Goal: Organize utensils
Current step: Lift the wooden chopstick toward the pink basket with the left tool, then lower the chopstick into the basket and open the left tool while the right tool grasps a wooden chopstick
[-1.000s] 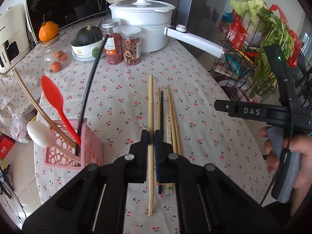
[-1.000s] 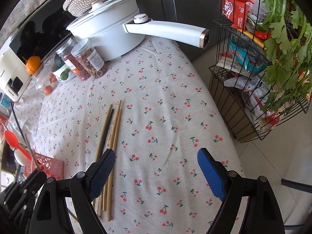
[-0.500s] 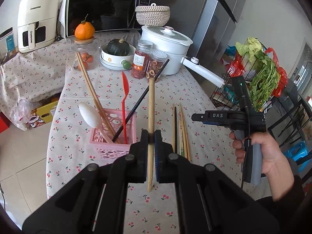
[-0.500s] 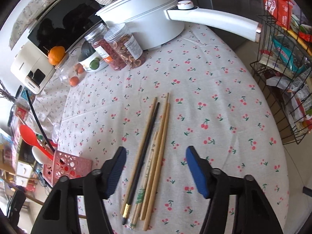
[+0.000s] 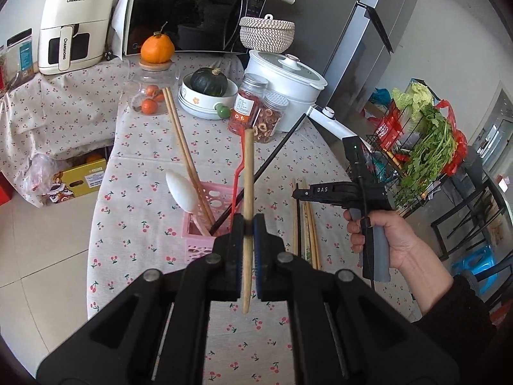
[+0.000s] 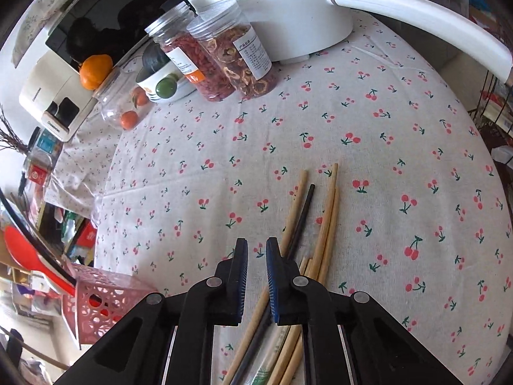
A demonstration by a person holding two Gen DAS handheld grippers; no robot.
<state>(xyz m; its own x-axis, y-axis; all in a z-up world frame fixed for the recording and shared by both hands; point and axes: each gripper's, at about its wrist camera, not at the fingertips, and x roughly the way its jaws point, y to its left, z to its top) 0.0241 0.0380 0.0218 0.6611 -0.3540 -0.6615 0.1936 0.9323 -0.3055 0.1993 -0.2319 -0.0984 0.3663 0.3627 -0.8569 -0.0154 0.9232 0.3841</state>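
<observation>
The left claw (image 5: 247, 227) is clenched on a wooden chopstick (image 5: 247, 173), which stands nearly upright between the pads, its lower end poking out below them and its upper end rising past the far rim of the pink basket (image 5: 205, 215). The basket sits on the desk (image 5: 144, 192) just beyond and left of this claw; a white spoon (image 5: 182, 189), a red spoon (image 5: 239, 166), a pair of wooden chopsticks (image 5: 182, 147) and a black chopstick (image 5: 266, 166) lean out of it.

The right claw (image 6: 256, 256) has just been closing; its jaws now stand almost together with only bare cloth in the narrow gap. The loose chopsticks (image 6: 323, 231) lie on the desk just right of that gap, running under the right finger (image 6: 275, 276): several wooden ones and a black one (image 6: 301, 215). I cannot tell whether the finger touches them. In the left view this claw hangs over the same pile (image 5: 306, 221), held by a hand (image 5: 391, 240) in a dark sleeve.

Farther off stand two jars (image 5: 256, 109), a bowl with a green squash (image 5: 208, 96), a white pot (image 5: 285, 80) and, at the back, a microwave (image 5: 192, 16)
</observation>
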